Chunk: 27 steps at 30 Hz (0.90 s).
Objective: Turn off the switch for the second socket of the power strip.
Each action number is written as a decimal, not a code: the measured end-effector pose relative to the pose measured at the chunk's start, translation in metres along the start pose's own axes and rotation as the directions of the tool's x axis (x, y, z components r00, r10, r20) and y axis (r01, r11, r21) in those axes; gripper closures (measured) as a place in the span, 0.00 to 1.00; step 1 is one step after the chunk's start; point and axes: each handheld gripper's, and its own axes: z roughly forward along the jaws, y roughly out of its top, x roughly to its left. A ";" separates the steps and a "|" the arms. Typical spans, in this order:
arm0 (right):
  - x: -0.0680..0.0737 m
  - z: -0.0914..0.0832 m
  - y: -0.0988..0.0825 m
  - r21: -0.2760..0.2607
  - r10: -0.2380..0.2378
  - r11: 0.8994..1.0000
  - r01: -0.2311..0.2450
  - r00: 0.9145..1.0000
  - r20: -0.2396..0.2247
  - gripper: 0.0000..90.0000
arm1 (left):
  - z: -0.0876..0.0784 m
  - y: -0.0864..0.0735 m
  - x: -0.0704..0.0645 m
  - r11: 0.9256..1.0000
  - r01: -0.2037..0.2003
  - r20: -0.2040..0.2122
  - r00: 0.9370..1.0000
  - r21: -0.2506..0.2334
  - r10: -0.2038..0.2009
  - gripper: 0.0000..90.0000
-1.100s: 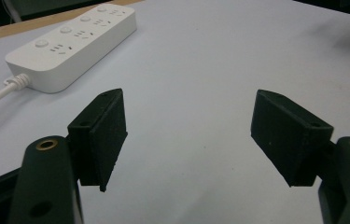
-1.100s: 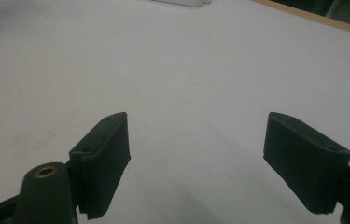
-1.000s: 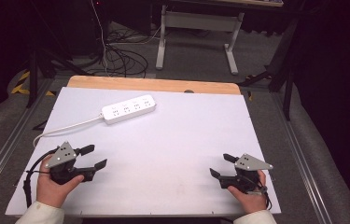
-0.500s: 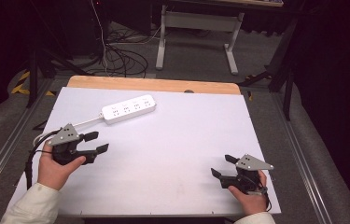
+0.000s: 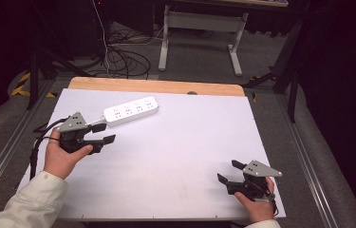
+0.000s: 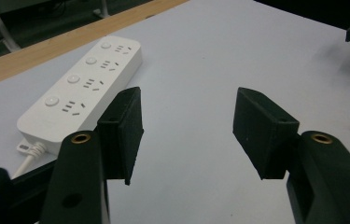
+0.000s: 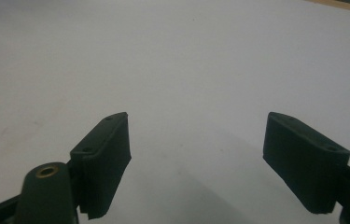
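- A white power strip (image 5: pixel 131 110) lies flat on the white table (image 5: pixel 180 142), in its far-left part, near the wooden strip (image 5: pixel 156 87) along the far edge — its long side runs at a slant to that edge.
- The strip's white cord (image 6: pixel 27 156) leaves its left end and runs off toward the table's left edge.
- The left gripper (image 5: pixel 103 133) is held just above the table near the left edge, beside the cord end of the strip; its jaws stand wide apart and hold nothing.
- In the left gripper view, the strip (image 6: pixel 83 88) sits just past one jaw, off to the side and not between the two.
- The right gripper (image 5: pixel 229 172) sits low at the near-right corner — well apart from the strip — with its jaws spread wide over bare table and nothing between them.
- A pale sleeve (image 5: pixel 31 202) covers the left forearm at the near-left corner.
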 end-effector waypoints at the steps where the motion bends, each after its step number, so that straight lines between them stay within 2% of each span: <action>1: 0.000 0.000 0.000 0.000 0.002 1.000 -0.002 1.000 0.001 0.26 | 0.001 0.002 0.001 1.000 0.002 0.006 1.000 0.001 -0.002 0.48; 2: 0.000 0.000 0.000 0.000 0.002 1.000 -0.002 1.000 0.001 0.26 | 0.001 0.004 0.002 1.000 -0.006 -0.002 1.000 0.004 0.006 0.48; 9: 0.001 0.000 0.000 -0.001 -0.002 1.000 0.002 1.000 -0.007 0.26 | 0.009 0.021 0.011 1.000 0.018 0.014 1.000 0.006 -0.018 0.51; 10: 0.001 0.001 0.001 -0.002 -0.003 1.000 0.003 1.000 -0.008 0.26 | 0.011 0.028 0.013 1.000 0.000 0.000 1.000 0.008 0.000 0.51; 13: 0.002 0.000 0.001 -0.005 -0.011 1.000 0.011 1.000 -0.011 0.26 | 0.013 0.034 0.015 1.000 -0.011 -0.006 1.000 0.013 0.011 0.52; 15: 0.002 0.000 0.001 -0.006 -0.013 1.000 0.013 1.000 -0.013 0.26 | 0.015 0.038 0.015 1.000 0.001 0.003 1.000 0.015 -0.001 0.52; 16: 0.002 0.000 0.001 -0.007 -0.013 1.000 0.013 1.000 -0.014 0.26 | 0.016 0.042 0.017 1.000 -0.013 0.000 1.000 0.018 0.013 0.52; 24: 0.002 -0.001 0.001 -0.008 -0.013 1.000 0.013 1.000 -0.014 0.26 | 0.022 0.051 0.018 1.000 -0.006 0.002 1.000 0.024 0.006 0.53; 27: 0.002 -0.001 0.001 -0.004 -0.014 1.000 0.014 1.000 -0.014 0.26 | 0.026 0.054 0.021 1.000 -0.012 0.001 1.000 0.025 0.012 0.60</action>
